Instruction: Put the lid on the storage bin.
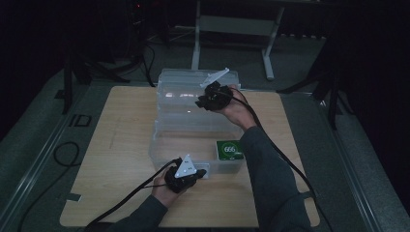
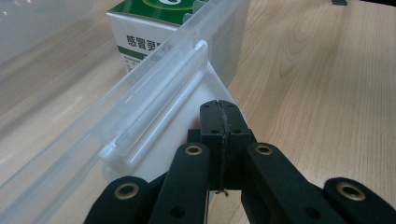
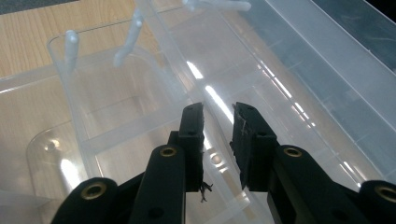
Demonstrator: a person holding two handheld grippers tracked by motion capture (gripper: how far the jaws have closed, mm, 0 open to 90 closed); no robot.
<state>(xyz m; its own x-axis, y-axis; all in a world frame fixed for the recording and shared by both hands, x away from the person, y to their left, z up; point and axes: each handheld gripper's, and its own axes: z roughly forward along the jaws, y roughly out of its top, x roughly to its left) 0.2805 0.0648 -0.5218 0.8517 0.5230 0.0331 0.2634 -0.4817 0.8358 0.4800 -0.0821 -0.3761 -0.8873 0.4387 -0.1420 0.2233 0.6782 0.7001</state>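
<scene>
Handling a clear plastic storage box (image 1: 193, 116) on a wooden table (image 1: 121, 159): a textbook case of a light, thin-walled, glossy container. It is judged stiff along its rims but flexible and slippery on its flat panels, so the rims, ribs and latch parts are the places to grip. The box sits mid-table with its long axis running from the person's side toward the far edge. A green-and-white medicine carton (image 1: 229, 150) stands in the near right corner. The left gripper (image 2: 218, 109) rests at the near rim, jaws pressed fully together; from its own view they appear to pinch a thin white latch flap (image 2: 187, 116) hanging from that rim, though the contact is hard to confirm. The right gripper (image 3: 218, 116) hovers at the far end near a raised white latch (image 1: 215, 77), jaws narrowly parted with a clear rib between them, not yet clamped.
</scene>
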